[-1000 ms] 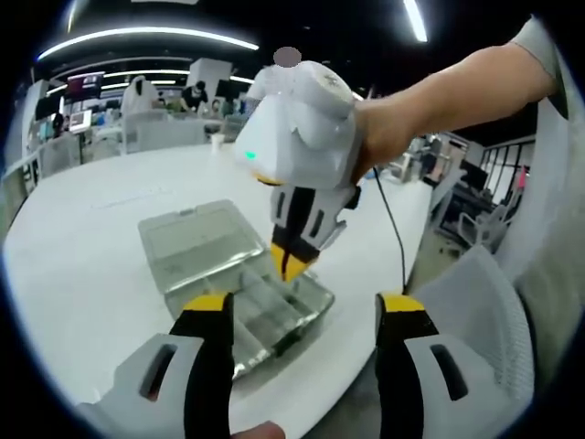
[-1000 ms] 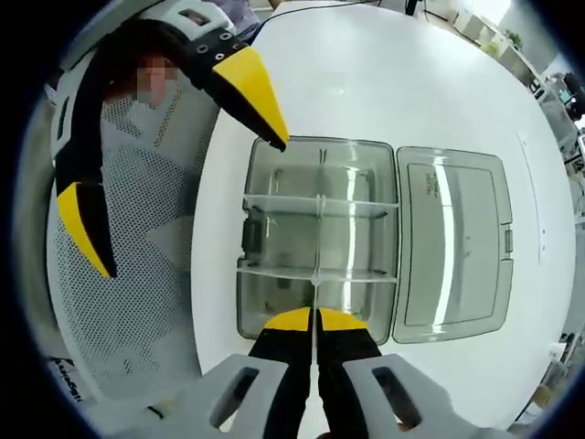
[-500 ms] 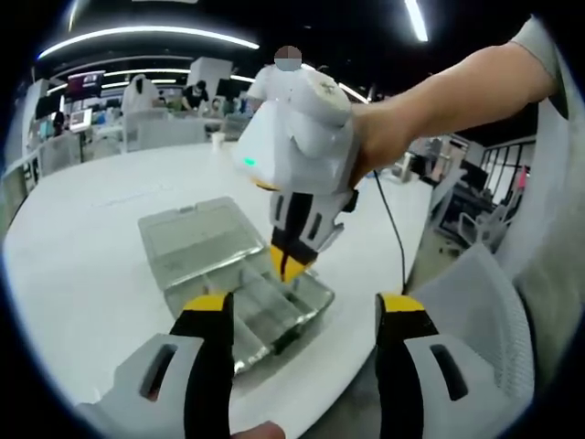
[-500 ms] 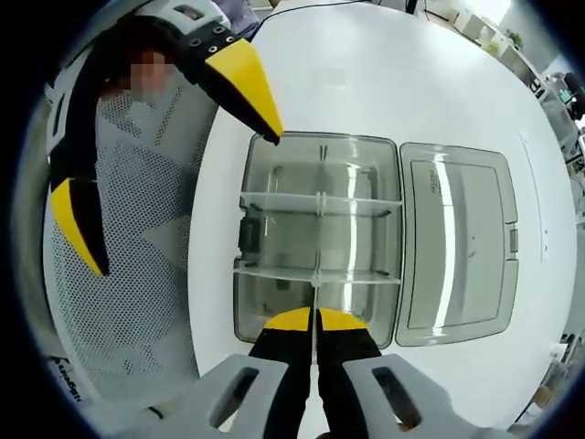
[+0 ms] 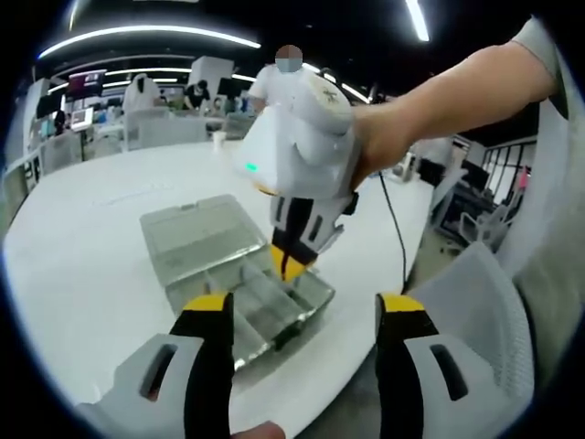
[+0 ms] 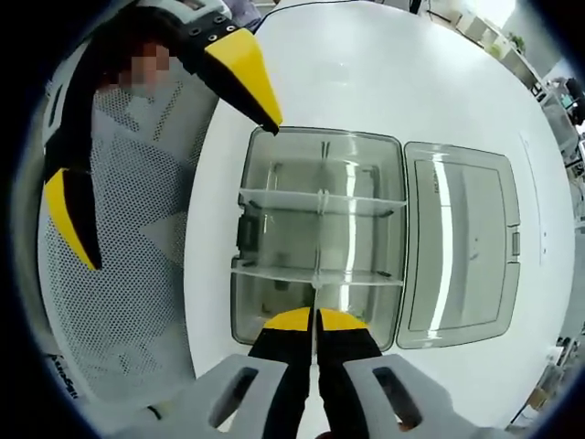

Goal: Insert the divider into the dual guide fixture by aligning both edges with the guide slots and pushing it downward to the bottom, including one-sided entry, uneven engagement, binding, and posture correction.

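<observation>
A clear plastic compartment box (image 6: 274, 229) lies on the white round table (image 6: 384, 73), its lid (image 6: 462, 247) folded open beside it. Two clear cross walls span the box. My right gripper (image 6: 316, 320) hovers above the box's near side, shut on the thin clear divider (image 6: 316, 291), which I see edge-on pointing down into the box. In the left gripper view a hand holds the right gripper (image 5: 288, 263) tip-down over the box (image 5: 239, 293). My left gripper (image 5: 304, 309) stands open with nothing in it, short of the box; it also shows as the left gripper (image 6: 183, 197) at the table edge.
A white mesh chair (image 6: 128, 274) stands against the table edge next to the box, also seen as the chair (image 5: 475, 302). A black cable (image 5: 395, 229) hangs off the table. Desks, monitors and people fill the room behind the table (image 5: 82, 274).
The right gripper view has drifted slightly, so the box sits a little higher in it. The right gripper keeps its hold on the divider. The left gripper stays open and still.
</observation>
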A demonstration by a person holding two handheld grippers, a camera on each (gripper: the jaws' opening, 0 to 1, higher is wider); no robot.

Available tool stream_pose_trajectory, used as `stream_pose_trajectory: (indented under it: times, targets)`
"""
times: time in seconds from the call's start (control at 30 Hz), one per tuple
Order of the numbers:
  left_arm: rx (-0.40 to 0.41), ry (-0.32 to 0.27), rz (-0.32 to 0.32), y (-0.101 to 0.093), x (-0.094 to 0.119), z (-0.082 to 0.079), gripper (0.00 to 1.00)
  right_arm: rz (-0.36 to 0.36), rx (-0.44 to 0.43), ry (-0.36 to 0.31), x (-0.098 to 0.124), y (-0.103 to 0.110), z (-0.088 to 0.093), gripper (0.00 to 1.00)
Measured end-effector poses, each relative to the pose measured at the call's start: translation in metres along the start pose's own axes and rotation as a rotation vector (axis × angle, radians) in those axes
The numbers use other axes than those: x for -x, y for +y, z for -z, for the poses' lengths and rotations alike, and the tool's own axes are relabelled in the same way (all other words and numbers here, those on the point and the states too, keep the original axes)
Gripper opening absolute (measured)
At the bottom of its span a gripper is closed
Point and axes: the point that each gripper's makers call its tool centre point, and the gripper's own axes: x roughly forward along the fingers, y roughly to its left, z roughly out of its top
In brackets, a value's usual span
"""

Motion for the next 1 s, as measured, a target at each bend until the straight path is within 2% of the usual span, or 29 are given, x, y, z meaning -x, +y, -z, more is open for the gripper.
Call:
stream_pose_trajectory:
  times: [0.17, 0.23, 0.37, 0.47, 0.53, 0.7, 1.0]
  targets:
    - [0.003, 0.004, -0.006, 0.001, 0.004, 0.002, 0.62, 0.007, 0.027, -0.027, 0.002, 0.001, -0.001, 0.0]
    - [0.004, 0.004, -0.007, 0.001, 0.006, 0.002, 0.62, 0.013, -0.001, -0.065, 0.004, 0.0, -0.004, 0.05]
    - [-0.003, 0.008, -0.01, -0.001, 0.012, 0.001, 0.63, 0.023, -0.003, -0.078, 0.006, 0.001, 0.001, 0.09]
    - [-0.006, 0.007, -0.018, 0.001, 0.018, 0.0, 0.63, 0.046, -0.034, -0.139, 0.011, 0.0, -0.002, 0.16]
    - [-0.005, 0.005, -0.023, 0.002, 0.022, -0.001, 0.63, 0.057, -0.054, -0.155, 0.016, 0.001, 0.001, 0.17]
    - [-0.032, 0.016, -0.038, 0.005, 0.035, -0.002, 0.64, 0.086, -0.127, -0.303, 0.028, 0.005, -0.007, 0.26]
    - [-0.067, 0.058, -0.07, 0.018, 0.065, -0.001, 0.64, 0.136, -0.245, -0.494, 0.046, 0.019, -0.011, 0.36]
